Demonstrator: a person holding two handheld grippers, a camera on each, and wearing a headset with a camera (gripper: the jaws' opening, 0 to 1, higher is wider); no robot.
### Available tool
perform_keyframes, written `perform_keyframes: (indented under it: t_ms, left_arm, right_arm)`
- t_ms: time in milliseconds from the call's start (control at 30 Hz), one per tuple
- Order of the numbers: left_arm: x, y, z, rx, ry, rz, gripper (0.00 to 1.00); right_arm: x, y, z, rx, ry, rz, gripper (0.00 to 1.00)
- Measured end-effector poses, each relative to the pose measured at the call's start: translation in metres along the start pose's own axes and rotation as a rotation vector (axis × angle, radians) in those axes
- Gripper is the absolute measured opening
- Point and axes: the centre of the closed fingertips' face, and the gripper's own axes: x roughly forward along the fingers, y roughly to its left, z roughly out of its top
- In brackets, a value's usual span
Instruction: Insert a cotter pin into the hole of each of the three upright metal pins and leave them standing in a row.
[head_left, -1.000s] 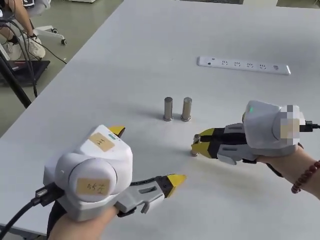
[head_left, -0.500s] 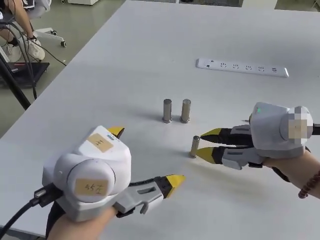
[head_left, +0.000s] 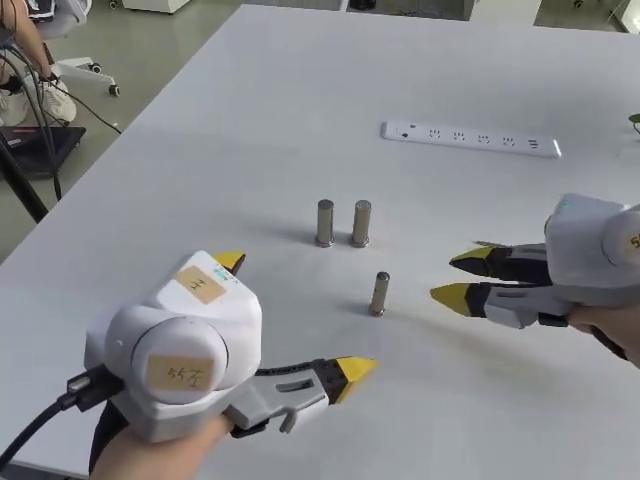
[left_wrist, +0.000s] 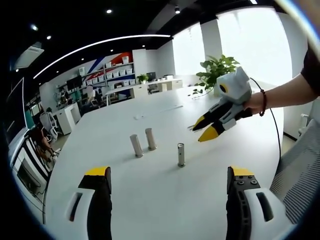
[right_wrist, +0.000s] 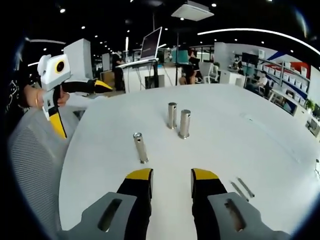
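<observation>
Pins (head_left: 379, 294), 3 upright, left tongs (head_left: 293, 315) wide, right tongs (head_left: 461, 276) parted

The left claw (left_wrist: 169, 172) gapes wide before three upright metal pins (left_wrist: 150, 139), the right claw (left_wrist: 202, 131) beyond.

Left gripper (head_left: 293, 315) housing carries two tan handwritten stickers. Upper sticker (head_left: 201, 284): one character, unclear. Lower sticker (head_left: 180, 373): looks like "55" plus a character. Right gripper (head_left: 455, 277) side sticker (head_left: 632, 243): starts "5", rest cut off.

Right tool (head_left: 443, 277) now clear of pin (head_left: 379, 294).
</observation>
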Motion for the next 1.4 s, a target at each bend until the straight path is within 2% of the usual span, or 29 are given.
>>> perform_keyframes:
  t_ms: [300,433,867,933,1267,1400]
  left_arm:
    - [-0.001,0.002,0.0,-0.006,0.001,0.004,0.96]
    - [-0.001,0.003,-0.001,-0.009,0.003,0.005,0.96]
    - [-0.001,0.003,-0.002,-0.011,0.007,0.002,0.94]
    - [-0.001,0.003,-0.002,-0.011,0.009,0.002,0.94]
    - [-0.002,0.003,-0.003,-0.013,0.012,0.001,0.93]
    - [-0.002,0.002,-0.003,-0.013,0.014,-0.005,0.93]
  right_arm:
    - [-0.01,-0.026,-0.017,-0.012,0.093,-0.055,0.24]
    - [-0.013,-0.036,-0.024,-0.045,0.142,-0.073,0.23]
    - [-0.015,-0.067,-0.038,-0.051,0.253,-0.092,0.16]
    - [-0.011,-0.081,-0.04,-0.054,0.267,-0.093,0.15]
    - [-0.008,-0.093,-0.053,-0.052,0.348,-0.082,0.11]
    - [-0.006,-0.091,-0.061,-0.054,0.385,-0.068,0.1]
